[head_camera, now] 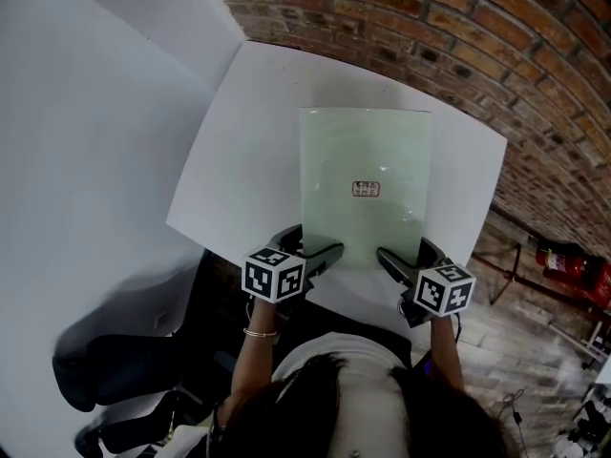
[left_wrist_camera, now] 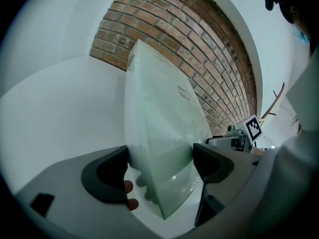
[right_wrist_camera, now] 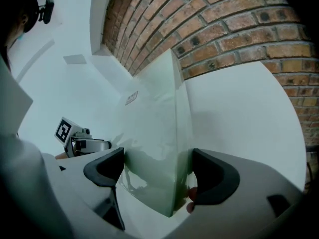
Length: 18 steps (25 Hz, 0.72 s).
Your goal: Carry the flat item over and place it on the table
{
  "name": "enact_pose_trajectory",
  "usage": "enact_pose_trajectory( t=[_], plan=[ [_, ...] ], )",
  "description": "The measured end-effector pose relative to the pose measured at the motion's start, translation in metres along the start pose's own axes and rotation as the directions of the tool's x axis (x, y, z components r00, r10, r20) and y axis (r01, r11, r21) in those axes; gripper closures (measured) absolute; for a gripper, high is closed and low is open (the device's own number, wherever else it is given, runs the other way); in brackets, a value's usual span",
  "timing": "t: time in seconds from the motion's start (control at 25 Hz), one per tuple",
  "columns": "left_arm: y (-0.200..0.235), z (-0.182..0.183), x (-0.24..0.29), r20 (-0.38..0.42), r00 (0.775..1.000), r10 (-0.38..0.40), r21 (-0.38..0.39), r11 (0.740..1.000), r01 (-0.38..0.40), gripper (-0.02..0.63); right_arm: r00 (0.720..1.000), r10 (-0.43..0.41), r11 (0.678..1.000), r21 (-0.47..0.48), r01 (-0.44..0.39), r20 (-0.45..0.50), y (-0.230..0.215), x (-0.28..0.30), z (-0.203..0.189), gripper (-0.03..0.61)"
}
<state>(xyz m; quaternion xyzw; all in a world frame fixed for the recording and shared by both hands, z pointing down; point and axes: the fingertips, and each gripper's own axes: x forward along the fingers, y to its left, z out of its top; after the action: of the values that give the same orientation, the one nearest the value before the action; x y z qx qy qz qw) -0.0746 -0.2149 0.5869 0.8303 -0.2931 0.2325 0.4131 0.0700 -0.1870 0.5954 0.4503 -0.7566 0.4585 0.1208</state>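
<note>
**Glass sheet (head_camera: 363, 151) over the table (head_camera: 229, 141), clamped at both near corners**

ok so the white table sits against a brick wall (head_camera: 430, 27). The pale green sheet lies flat over the middle of the table; can't tell if it's actually touching the top. The left gripper (head_camera: 320, 254) has its jaws closed on the sheet's near left corner, and the right gripper (head_camera: 399, 260) is clamped on the near right one. There's a tiny red-print label (head_camera: 365, 189) around mid-sheet.

Your sheet (head_camera: 363, 141) is pale translucent green; its small label (head_camera: 365, 189) is white with red print. Around the sheet the counter (head_camera: 239, 132) is plain white, and beyond the sheet the wall (head_camera: 430, 27) is red-brown brick. Left tongs (head_camera: 310, 246) and right tongs (head_camera: 409, 254) are black, with black-and-white square markers.
</note>
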Motion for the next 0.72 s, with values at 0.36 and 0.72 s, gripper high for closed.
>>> enact_pose_trajectory(
  t=[0.36,0.72],
  plan=[
    [0.010,0.000,0.003,-0.014,1.000,0.008,-0.029,1.000,-0.009,0.207,1.000,0.010,0.999,0.041,-0.009,-0.025,-0.003,0.011,-0.002,0.164],
    [0.016,-0.001,0.010,-0.031,1.000,0.005,-0.047,0.999,-0.007,0.207,0.999,0.007,0.997,0.072,-0.004,-0.040,-0.009,0.018,-0.005,0.164]
  ],
)
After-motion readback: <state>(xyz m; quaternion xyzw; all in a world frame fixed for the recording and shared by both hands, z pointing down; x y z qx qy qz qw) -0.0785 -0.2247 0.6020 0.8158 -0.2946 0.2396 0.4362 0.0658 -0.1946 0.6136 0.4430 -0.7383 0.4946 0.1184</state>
